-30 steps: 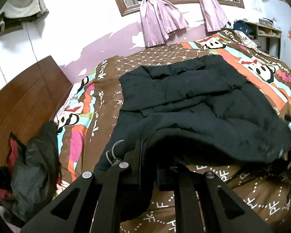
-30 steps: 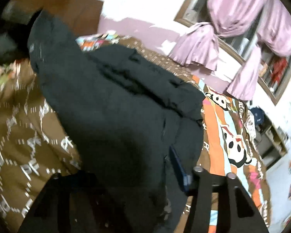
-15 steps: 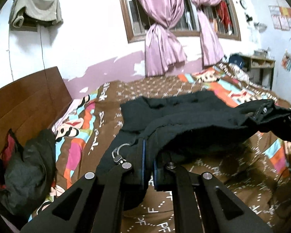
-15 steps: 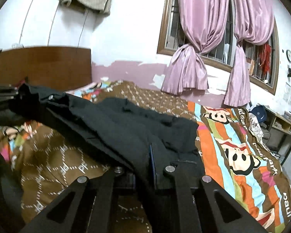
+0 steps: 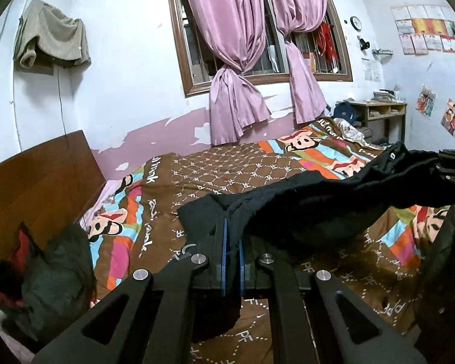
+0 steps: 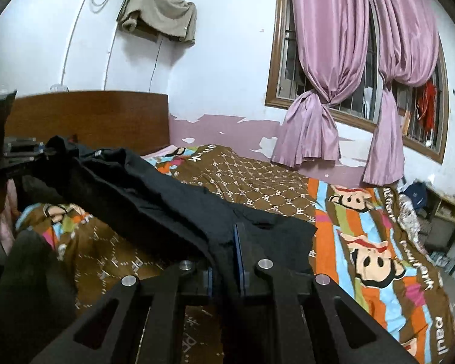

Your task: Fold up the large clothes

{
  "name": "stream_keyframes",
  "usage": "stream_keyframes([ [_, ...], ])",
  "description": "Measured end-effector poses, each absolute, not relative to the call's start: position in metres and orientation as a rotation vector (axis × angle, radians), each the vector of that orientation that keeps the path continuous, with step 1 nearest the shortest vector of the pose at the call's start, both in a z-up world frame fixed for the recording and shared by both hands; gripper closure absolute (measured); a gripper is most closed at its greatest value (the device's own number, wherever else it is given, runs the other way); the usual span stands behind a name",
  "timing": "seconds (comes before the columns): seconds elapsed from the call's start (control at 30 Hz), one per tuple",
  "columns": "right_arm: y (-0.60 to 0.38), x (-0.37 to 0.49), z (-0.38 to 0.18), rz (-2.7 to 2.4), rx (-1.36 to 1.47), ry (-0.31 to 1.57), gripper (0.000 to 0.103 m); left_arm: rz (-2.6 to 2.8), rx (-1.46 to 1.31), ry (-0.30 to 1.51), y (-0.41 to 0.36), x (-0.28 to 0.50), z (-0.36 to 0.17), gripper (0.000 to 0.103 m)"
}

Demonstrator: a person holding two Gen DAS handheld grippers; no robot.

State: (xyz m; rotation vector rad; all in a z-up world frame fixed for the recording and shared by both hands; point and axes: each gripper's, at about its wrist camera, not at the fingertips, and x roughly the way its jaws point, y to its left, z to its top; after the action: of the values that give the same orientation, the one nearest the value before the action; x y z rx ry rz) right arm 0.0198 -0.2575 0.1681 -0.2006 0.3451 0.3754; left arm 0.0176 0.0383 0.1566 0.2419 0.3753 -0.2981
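A large black garment (image 5: 324, 203) hangs stretched between my two grippers above the bed. My left gripper (image 5: 232, 254) is shut on one edge of it, cloth pinched between the blue pads. My right gripper (image 6: 226, 257) is shut on the other edge of the same garment (image 6: 154, 200). In the left wrist view the right gripper shows at the far right, holding the cloth. In the right wrist view the left gripper (image 6: 24, 154) shows at the far left. The garment sags in the middle and its far part still touches the bedspread.
The bed has a brown and striped cartoon bedspread (image 5: 227, 170) and a wooden headboard (image 6: 106, 115). A dark heap of clothes (image 5: 36, 276) lies by the headboard. Pink curtains (image 5: 245, 69) hang at the window. A shelf (image 5: 376, 112) stands at the far right.
Both grippers have lifted the black garment off the bed and drawn apart, so it now hangs stretched between them instead of lying spread on the bedspread.
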Motion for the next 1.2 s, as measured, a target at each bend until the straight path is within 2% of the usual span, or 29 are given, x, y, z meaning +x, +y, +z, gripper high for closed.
stream_keyframes([
  [0.37,-0.244,0.113,0.183,0.331,-0.382,0.351,0.093,-0.255,0.257,0.334,0.035,0.1,0.17,0.098],
  [0.67,-0.259,0.198,0.169,0.243,-0.364,0.388,0.092,-0.23,0.303,0.313,0.01,0.194,0.173,0.098],
  [0.97,-0.261,0.283,0.133,0.178,-0.418,0.369,0.091,-0.157,0.311,0.372,-0.002,0.286,0.146,0.098],
  [1.03,-0.262,0.295,0.124,0.171,-0.425,0.359,0.087,-0.143,0.298,0.395,-0.001,0.304,0.136,0.098],
  [1.2,-0.259,0.321,0.102,0.147,-0.477,0.354,0.085,-0.137,0.248,0.452,0.005,0.344,0.114,0.098],
])
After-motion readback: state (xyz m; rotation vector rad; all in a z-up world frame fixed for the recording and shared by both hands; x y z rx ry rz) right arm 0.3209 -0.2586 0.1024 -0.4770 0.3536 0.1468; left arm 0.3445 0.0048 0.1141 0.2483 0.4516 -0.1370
